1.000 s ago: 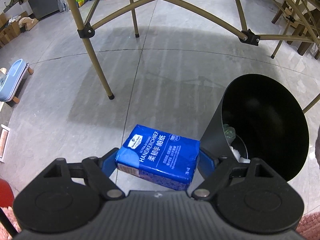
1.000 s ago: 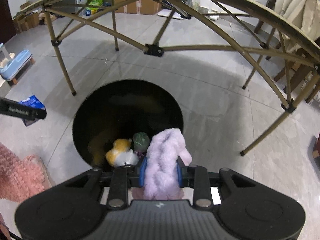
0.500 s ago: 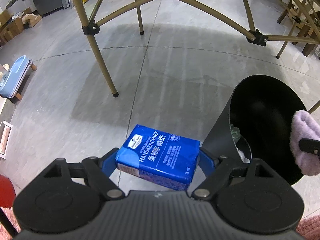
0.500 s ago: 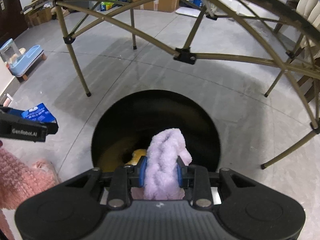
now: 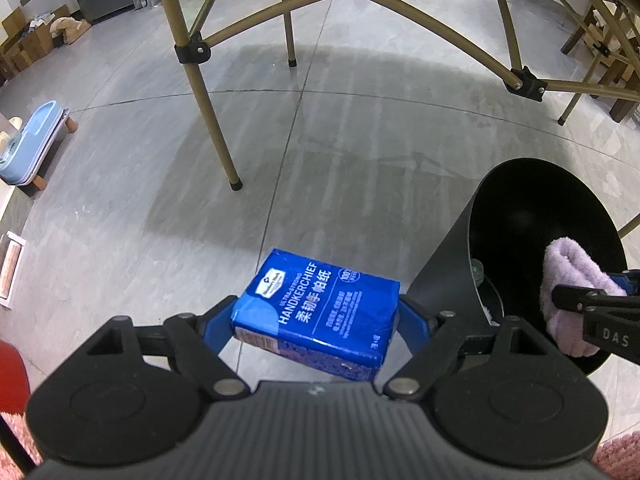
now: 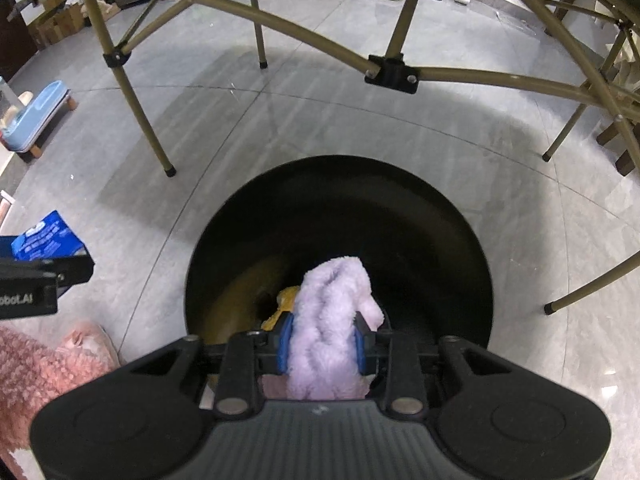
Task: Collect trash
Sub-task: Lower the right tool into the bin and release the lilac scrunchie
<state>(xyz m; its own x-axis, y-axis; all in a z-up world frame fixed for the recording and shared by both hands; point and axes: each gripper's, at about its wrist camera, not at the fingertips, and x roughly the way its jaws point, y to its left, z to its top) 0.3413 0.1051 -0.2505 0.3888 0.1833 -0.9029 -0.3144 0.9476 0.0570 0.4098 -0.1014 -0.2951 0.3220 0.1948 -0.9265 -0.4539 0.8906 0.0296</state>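
My left gripper (image 5: pixel 316 320) is shut on a blue handkerchief tissue pack (image 5: pixel 320 306), held above the grey floor just left of a black trash bin (image 5: pixel 452 276). My right gripper (image 6: pixel 322 344) is shut on a fluffy lilac cloth (image 6: pixel 330 320) and hangs over the mouth of the bin (image 6: pixel 440 220). In the left wrist view the lilac cloth (image 5: pixel 572 276) shows over the bin's right side. Inside the bin lie a yellow item (image 6: pixel 282 306) and a greenish scrap (image 5: pixel 476 270). The tissue pack (image 6: pixel 46 238) also shows at the left edge of the right wrist view.
A folding table's tan metal legs (image 5: pixel 208 96) and cross braces (image 6: pixel 392 70) stand behind the bin. A pink fluffy rug (image 6: pixel 36 368) lies at the lower left. A blue pet feeder (image 5: pixel 28 148) sits far left; boxes and chairs line the background.
The right gripper with the lilac cloth has moved forward and down over the bin's mouth, coming into the left wrist view. The left gripper and tissue pack have stayed put.
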